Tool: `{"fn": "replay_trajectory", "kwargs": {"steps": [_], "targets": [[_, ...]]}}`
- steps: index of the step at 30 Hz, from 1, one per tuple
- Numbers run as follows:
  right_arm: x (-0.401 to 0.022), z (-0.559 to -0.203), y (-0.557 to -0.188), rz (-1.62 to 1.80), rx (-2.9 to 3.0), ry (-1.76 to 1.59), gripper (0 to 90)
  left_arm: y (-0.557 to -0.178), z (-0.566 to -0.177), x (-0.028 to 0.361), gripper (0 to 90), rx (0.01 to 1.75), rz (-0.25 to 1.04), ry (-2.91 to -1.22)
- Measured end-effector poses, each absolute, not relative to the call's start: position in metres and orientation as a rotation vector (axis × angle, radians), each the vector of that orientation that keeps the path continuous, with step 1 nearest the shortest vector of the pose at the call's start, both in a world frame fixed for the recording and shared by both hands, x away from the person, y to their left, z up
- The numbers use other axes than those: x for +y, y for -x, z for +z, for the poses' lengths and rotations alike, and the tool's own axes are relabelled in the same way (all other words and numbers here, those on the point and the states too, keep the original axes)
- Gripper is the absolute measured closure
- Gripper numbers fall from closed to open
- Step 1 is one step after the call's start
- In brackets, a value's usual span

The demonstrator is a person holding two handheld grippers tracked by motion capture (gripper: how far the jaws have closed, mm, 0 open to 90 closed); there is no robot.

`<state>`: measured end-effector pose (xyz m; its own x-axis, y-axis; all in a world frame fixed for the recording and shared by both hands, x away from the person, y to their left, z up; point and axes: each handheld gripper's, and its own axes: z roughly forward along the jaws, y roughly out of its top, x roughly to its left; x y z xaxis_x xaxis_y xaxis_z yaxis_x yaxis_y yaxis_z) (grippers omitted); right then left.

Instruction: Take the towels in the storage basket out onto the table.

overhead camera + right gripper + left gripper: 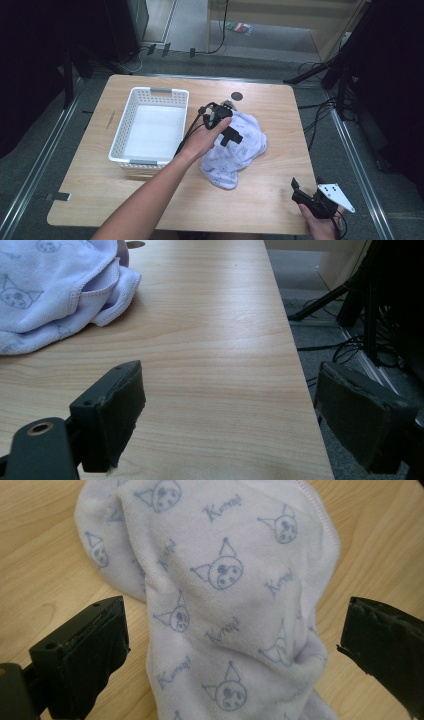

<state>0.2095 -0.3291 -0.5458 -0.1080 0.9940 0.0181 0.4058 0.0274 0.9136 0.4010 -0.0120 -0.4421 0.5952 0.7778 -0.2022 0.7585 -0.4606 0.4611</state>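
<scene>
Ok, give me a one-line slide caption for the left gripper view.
Left gripper with jaws open wide over a crumpled lilac cloth printed with cat faces, lying on the wooden table.

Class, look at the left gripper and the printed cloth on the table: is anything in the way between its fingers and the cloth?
Nothing visible is. The left gripper is open right over the cloth, which lies on the table with a fold between the fingers; they are not pressing on it.
</scene>
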Motion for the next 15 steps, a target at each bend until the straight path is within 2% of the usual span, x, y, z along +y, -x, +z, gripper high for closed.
{"fn": "replay_trajectory", "kwargs": {"steps": [15], "targets": [[-0.329, -0.546, -0.21, 1.05, 1.607, -1.463, 13.6, -0.392, -0.414, 0.039, 0.0, 1.259, 0.18, -2.256]]}}
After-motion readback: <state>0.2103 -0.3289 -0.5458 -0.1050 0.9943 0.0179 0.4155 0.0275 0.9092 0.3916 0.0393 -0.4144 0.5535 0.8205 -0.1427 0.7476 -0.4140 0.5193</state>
